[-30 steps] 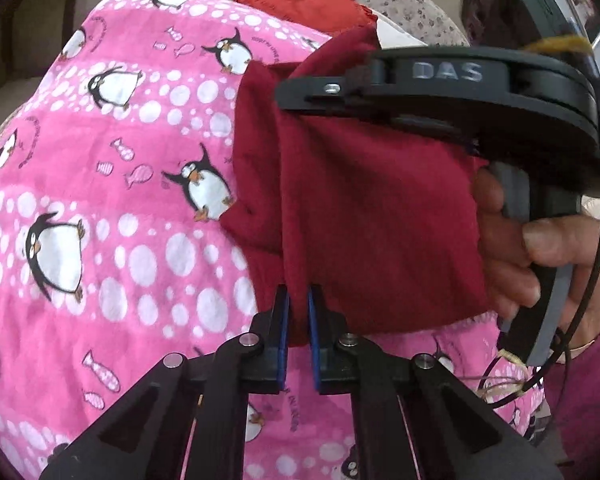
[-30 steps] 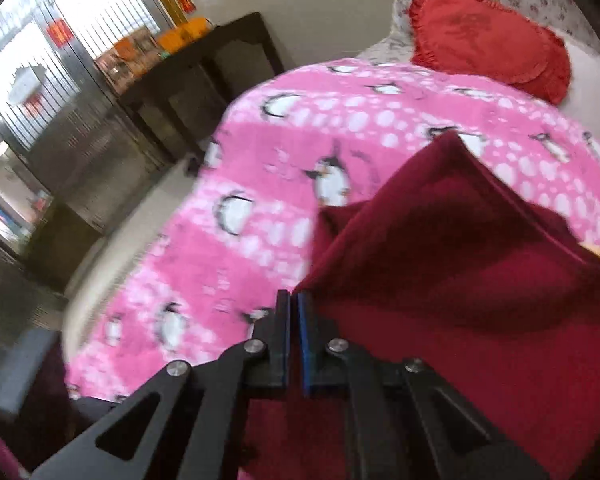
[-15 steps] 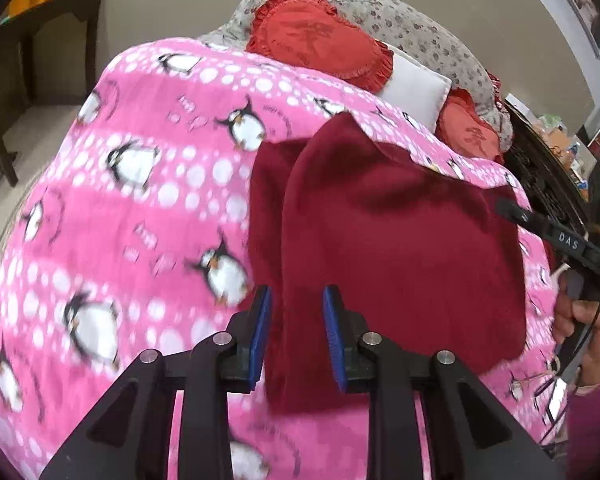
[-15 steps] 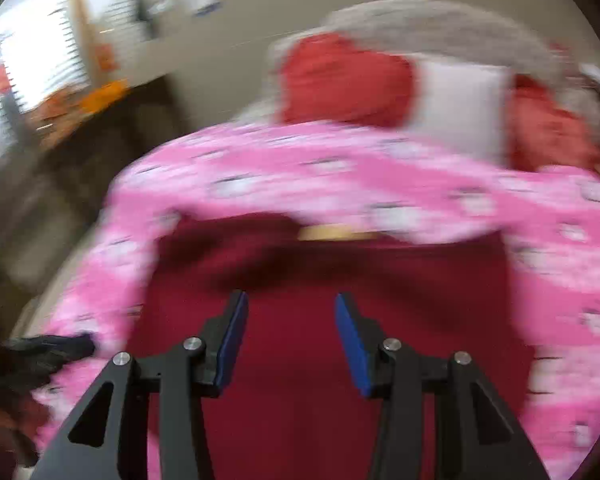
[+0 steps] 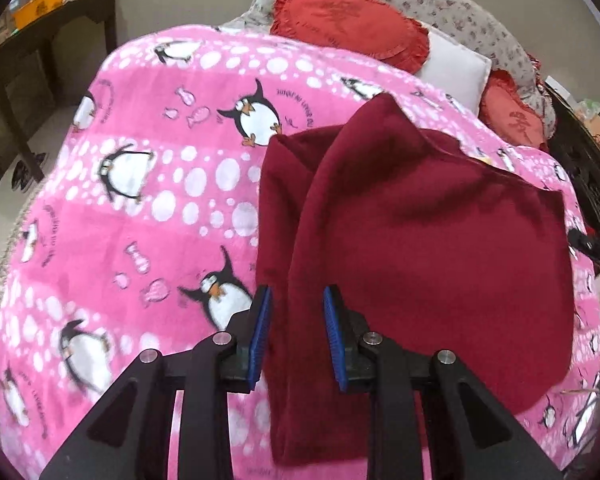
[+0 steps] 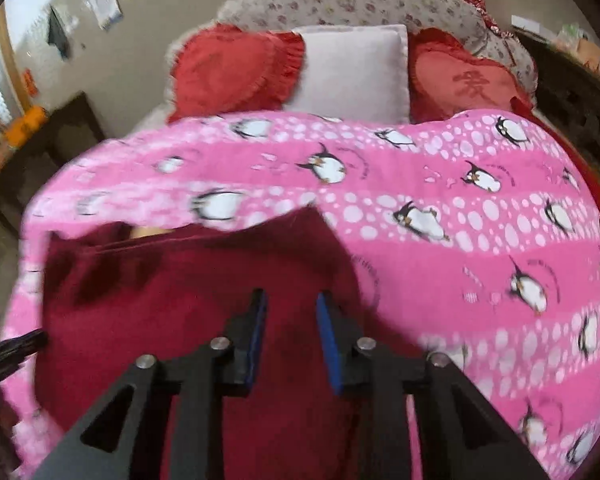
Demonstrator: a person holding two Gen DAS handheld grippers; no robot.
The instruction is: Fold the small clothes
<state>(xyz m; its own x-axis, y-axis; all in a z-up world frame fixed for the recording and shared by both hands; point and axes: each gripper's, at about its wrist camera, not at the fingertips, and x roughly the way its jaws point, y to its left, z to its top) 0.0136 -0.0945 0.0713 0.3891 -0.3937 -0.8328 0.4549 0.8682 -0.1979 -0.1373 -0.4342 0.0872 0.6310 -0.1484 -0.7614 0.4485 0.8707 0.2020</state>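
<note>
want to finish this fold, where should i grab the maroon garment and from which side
Probably grip the garment at its near hem, coming from the near edge of the blanket. It lies flat, already folded lengthwise, with a narrow layer showing along its left side. The open left gripper is already at that end.

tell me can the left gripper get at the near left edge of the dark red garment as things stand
Probably yes. The left gripper hangs right over that edge of the dark red garment, jaws apart and empty, and nothing lies between them and the cloth on the pink penguin blanket.
</note>
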